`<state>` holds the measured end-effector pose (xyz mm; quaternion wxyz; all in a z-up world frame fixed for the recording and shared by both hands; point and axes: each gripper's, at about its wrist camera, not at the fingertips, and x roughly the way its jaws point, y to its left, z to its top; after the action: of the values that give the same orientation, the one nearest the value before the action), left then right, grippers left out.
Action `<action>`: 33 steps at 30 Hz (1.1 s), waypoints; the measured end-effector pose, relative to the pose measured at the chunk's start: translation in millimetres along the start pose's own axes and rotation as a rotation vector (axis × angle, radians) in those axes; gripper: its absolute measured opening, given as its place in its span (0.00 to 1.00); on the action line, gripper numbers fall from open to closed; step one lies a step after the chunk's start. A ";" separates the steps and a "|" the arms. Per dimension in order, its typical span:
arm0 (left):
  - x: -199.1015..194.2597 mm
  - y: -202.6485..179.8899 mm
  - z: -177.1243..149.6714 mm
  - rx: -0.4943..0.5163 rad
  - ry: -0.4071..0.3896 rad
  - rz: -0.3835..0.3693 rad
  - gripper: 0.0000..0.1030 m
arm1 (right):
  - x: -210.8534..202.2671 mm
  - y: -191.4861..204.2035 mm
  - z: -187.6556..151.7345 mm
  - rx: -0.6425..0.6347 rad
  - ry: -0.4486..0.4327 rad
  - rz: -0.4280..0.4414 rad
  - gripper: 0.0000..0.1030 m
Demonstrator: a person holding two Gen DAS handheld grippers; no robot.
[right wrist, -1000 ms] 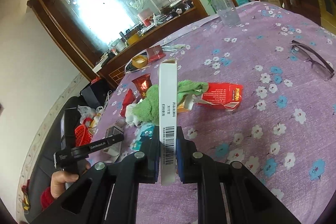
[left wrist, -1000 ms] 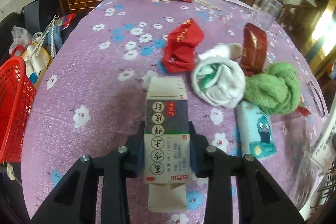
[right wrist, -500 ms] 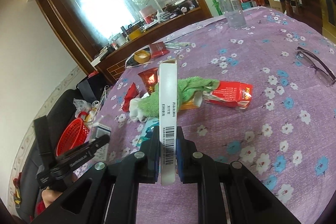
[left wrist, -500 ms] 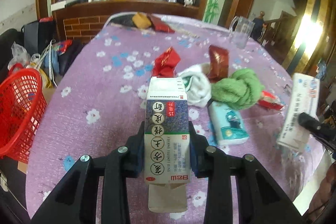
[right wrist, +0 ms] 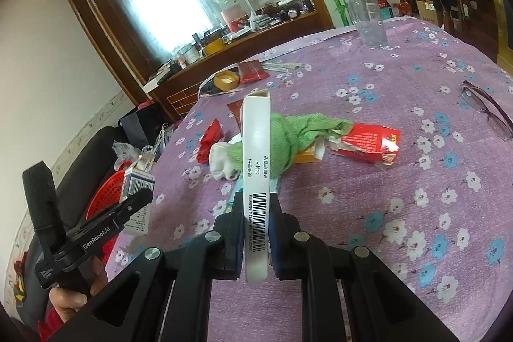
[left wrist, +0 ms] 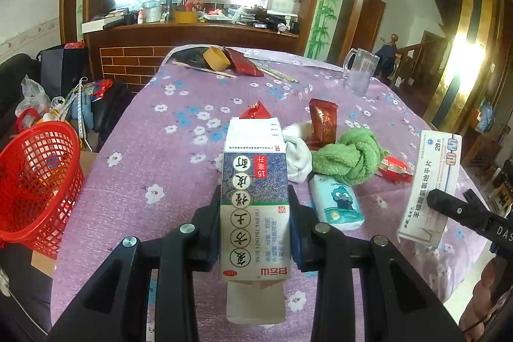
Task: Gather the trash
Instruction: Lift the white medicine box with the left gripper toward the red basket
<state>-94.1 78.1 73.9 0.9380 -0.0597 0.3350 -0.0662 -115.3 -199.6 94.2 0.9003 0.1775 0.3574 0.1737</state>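
The left gripper (left wrist: 256, 221) pinched a blue-patterned box (left wrist: 255, 201) reading "FUFANG TUJINPI DING", tilted down over the surface (left wrist: 179, 156). The right gripper (right wrist: 256, 233) clamped a barcoded white box (right wrist: 256, 181) edge-on. The other tool read "GenRobot.AI".

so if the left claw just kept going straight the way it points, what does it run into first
Probably the white cloth and the red wrapper beside it on the table, just beyond the box the left claw grips; depth is hard to judge.
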 end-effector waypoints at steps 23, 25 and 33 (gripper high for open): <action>-7.0 11.5 -6.1 0.007 -0.015 0.053 0.32 | 26.4 20.0 -5.3 -0.047 0.067 0.005 0.14; -7.1 13.1 -6.7 0.005 -0.014 0.057 0.32 | 29.2 23.2 -5.6 -0.057 0.071 0.005 0.14; -11.4 23.0 -7.3 0.002 -0.032 0.094 0.32 | 43.8 38.1 -9.3 -0.105 0.103 -0.011 0.14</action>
<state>-105.5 102.1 71.7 0.9454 -0.0439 0.3222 -0.0213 -98.9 -145.1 79.3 0.8898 0.1191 0.3945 0.1962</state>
